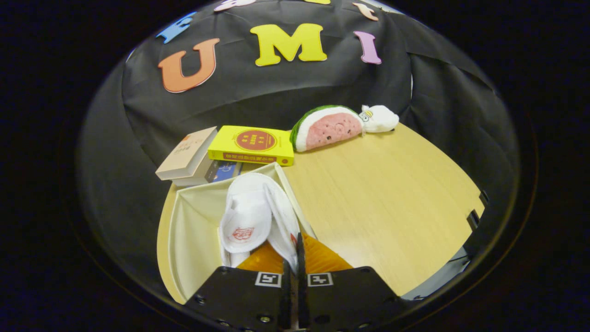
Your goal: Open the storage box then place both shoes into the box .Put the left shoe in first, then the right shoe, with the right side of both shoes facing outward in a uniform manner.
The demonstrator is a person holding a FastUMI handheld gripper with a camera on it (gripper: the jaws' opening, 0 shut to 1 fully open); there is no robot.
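Two white fabric slippers point(251, 216) sit upright in the cream open box point(193, 226); gripper point(295, 258) fingers pinch one slipper's edge; pale wooden table point(387, 198).

Shoes point(251, 216) in box point(193, 230), books point(251, 144) behind.

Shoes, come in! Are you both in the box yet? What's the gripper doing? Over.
Gripper pinched shut on second slipper. First slipper already in open box. Second one resting beside it, not released. Nothing in the way.
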